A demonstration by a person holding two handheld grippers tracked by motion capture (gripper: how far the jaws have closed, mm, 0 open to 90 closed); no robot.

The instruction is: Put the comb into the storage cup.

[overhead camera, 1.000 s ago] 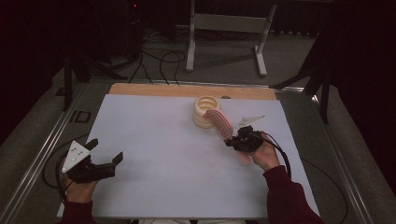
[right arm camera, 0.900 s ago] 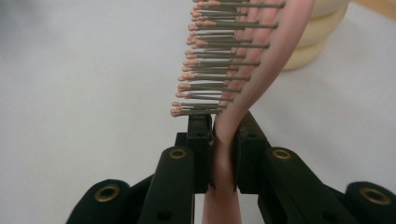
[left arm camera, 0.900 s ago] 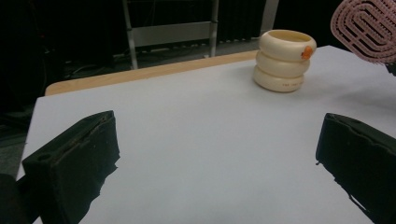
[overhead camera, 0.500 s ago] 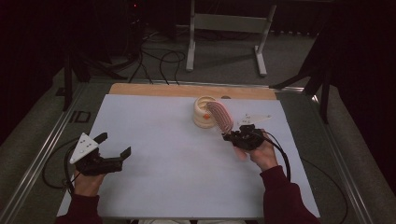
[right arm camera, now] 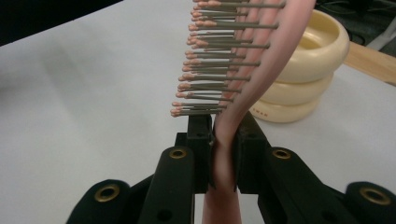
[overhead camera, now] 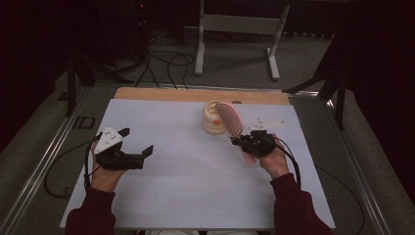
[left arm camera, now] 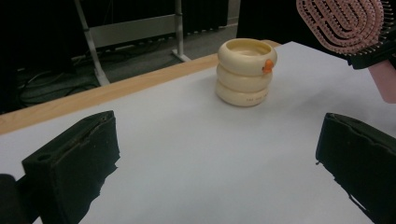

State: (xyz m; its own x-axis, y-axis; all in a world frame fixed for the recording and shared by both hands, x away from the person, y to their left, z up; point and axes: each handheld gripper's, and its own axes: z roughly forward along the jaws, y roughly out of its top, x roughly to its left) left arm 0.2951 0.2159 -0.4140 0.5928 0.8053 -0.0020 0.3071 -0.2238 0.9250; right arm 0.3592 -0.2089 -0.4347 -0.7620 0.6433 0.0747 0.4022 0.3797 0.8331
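The worktop (overhead camera: 186, 196) was covered by a large white sheet, with a strip of bare wood along its far edge (overhead camera: 161, 94). Behind it stood a grey metal stand (overhead camera: 237, 29) on the floor, among dark cables.

On the far middle part of the white sheet stood a cream holder (overhead camera: 214, 119), made like three rings stacked one on another, open at the top. In the left hand-held gripper view it had a small orange knob (left arm camera: 267, 66) on the side of its top ring.

The right hand-held gripper (overhead camera: 240, 142) was on the right side of the sheet, just beside the holder. Its jaws were clenched on the handle of a pink hairbrush (overhead camera: 230, 118), near the place where the handle meets the head. The hairbrush was lifted off the sheet and stood tilted, with its head up close to the holder's rim. In the right hand-held gripper view the bristles (right arm camera: 210, 60) pointed to the left, away from the holder.

The left hand-held gripper (overhead camera: 136, 146) was well apart, over the left side of the sheet. Its jaws were spread wide and grasped nothing.
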